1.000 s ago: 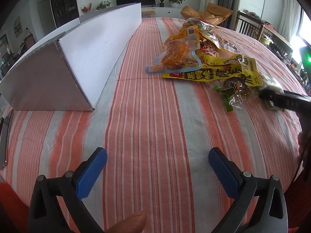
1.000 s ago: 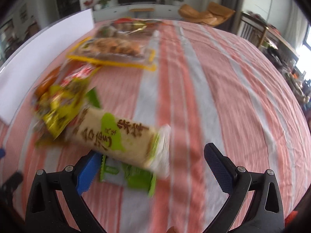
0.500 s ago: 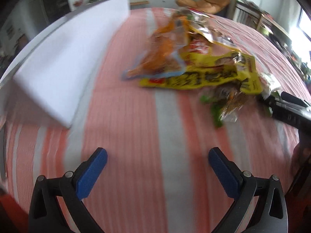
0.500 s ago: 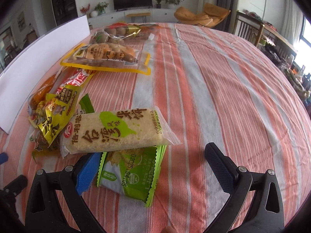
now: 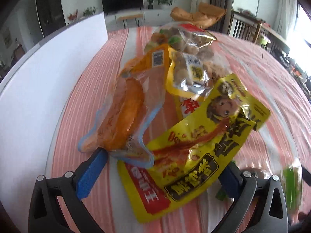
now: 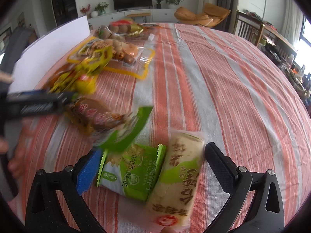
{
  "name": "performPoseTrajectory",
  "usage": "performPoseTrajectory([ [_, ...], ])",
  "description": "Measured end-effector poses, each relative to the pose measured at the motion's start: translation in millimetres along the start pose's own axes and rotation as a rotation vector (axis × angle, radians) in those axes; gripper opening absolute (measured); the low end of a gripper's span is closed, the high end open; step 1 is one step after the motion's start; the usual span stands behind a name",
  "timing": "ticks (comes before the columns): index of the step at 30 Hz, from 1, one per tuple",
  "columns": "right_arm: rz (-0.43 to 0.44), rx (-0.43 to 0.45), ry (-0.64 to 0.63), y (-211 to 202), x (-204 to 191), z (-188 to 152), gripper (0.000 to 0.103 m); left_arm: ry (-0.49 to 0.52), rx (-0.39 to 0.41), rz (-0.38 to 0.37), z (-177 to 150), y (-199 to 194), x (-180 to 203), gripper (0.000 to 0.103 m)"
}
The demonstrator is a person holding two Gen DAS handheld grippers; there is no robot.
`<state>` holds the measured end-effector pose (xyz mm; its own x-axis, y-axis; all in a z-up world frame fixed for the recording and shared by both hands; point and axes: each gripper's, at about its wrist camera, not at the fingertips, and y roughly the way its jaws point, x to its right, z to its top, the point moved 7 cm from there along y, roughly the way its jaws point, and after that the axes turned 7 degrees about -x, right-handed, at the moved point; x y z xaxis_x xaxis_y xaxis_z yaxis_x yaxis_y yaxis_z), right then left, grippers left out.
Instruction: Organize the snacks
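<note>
Since the previous moment, the left gripper (image 5: 158, 173) is being brought forward into the heap of snacks, which was well ahead of it before, and the rice-cake packet (image 6: 175, 182) is being seen turned from lying crosswise to lying lengthwise between the right gripper (image 6: 153, 167) fingers. Both tools are being held with their blue-padded fingers spread wide, nothing clamped. A glossy yellow foil pouch (image 5: 196, 155) with bold black lettering is being straddled by the left fingers, its crinkled lower part lying between them. Overlapping it, a clear vacuum pack with a wavy blue border and an orange meat piece (image 5: 120, 120) is resting against the left pad. Behind these, a yellow-edged bag of small wrapped sweets (image 5: 191, 71) is being piled. A flat green sachet with serrated ends (image 6: 134, 171) is lying partly under the rice-cake packet, between the right fingers. A white cardboard panel (image 5: 38, 89) is standing along the left on the orange-and-grey striped tablecloth (image 6: 223, 81).
</note>
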<state>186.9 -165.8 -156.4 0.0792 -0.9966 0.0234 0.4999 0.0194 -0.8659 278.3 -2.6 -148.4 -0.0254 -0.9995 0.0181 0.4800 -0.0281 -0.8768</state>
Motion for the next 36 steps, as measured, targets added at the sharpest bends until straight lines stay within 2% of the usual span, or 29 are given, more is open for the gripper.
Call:
performPoseTrajectory([
  [36, 0.001, 0.001, -0.001, -0.1, -0.3, 0.6, 0.103, 0.010, 0.004, -0.004, -2.8, 1.2, -1.3, 0.103],
])
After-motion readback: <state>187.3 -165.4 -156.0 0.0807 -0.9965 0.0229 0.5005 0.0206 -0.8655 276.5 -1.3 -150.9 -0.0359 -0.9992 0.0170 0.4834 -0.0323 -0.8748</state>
